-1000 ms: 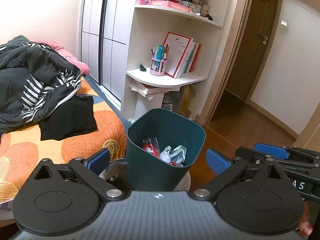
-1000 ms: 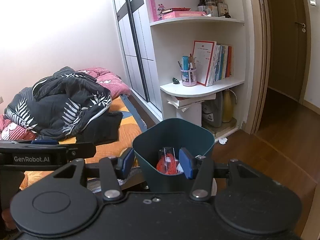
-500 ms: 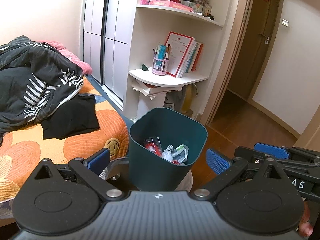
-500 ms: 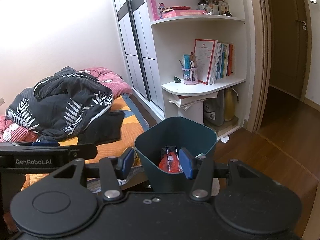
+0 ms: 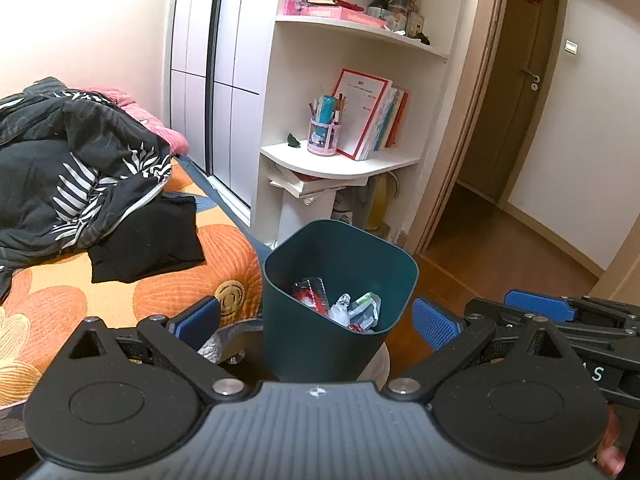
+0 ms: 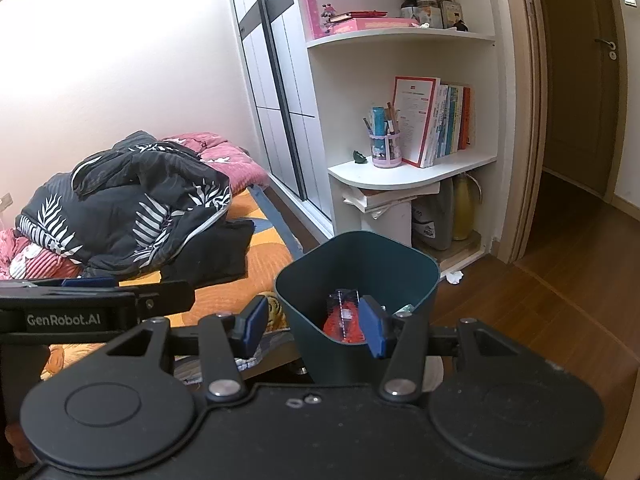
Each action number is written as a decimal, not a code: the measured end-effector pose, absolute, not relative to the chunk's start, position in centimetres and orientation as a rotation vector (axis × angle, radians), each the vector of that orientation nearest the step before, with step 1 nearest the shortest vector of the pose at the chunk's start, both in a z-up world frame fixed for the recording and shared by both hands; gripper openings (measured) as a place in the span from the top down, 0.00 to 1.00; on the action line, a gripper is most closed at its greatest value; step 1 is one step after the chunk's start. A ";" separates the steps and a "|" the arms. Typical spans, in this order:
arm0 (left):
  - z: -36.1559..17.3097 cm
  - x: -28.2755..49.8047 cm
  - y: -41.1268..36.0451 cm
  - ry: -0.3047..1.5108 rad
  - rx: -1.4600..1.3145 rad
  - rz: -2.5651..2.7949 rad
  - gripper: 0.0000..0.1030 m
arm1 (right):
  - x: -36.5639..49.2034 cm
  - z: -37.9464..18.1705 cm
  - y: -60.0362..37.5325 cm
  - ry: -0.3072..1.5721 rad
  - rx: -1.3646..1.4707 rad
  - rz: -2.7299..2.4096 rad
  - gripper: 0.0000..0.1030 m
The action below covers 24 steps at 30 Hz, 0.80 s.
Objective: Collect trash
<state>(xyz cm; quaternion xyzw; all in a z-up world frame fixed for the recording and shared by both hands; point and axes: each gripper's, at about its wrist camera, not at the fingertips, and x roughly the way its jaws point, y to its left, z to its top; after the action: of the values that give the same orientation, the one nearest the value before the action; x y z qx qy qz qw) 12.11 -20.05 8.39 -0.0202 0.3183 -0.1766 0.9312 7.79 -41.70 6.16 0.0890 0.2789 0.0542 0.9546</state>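
A dark teal bin (image 5: 340, 320) (image 6: 356, 276) stands just ahead of both grippers on a round pale base (image 5: 378, 364). Inside it lie a red wrapper (image 5: 310, 294) (image 6: 346, 320), clear crumpled plastic (image 5: 340, 312) and a green-white pack (image 5: 366, 304). My left gripper (image 5: 316, 320) is open wide, one blue pad on either side of the bin, neither pressing on it. My right gripper (image 6: 312, 330) is open too, straddling the bin's near left wall without gripping it. A white paper scrap (image 6: 454, 277) lies on the floor behind the bin.
A bed with an orange flowered cover (image 5: 80, 300), a black leaf-print quilt (image 5: 80, 168) and a black cloth (image 5: 148, 240) lies to the left. White corner shelves with books and a pen cup (image 6: 386, 152) stand behind. A doorway (image 5: 516, 120) and wood floor (image 6: 540, 292) open to the right.
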 end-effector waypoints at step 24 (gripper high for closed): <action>8.4 12.0 -19.6 0.650 -0.037 -0.345 0.00 | 7.7 6.5 -41.4 0.567 0.183 0.117 0.51</action>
<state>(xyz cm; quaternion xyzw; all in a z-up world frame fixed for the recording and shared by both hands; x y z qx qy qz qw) 11.99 -19.60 8.45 -0.0181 0.3176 -0.1685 0.9330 7.68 -41.40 6.49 0.0899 0.2791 0.0574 0.9543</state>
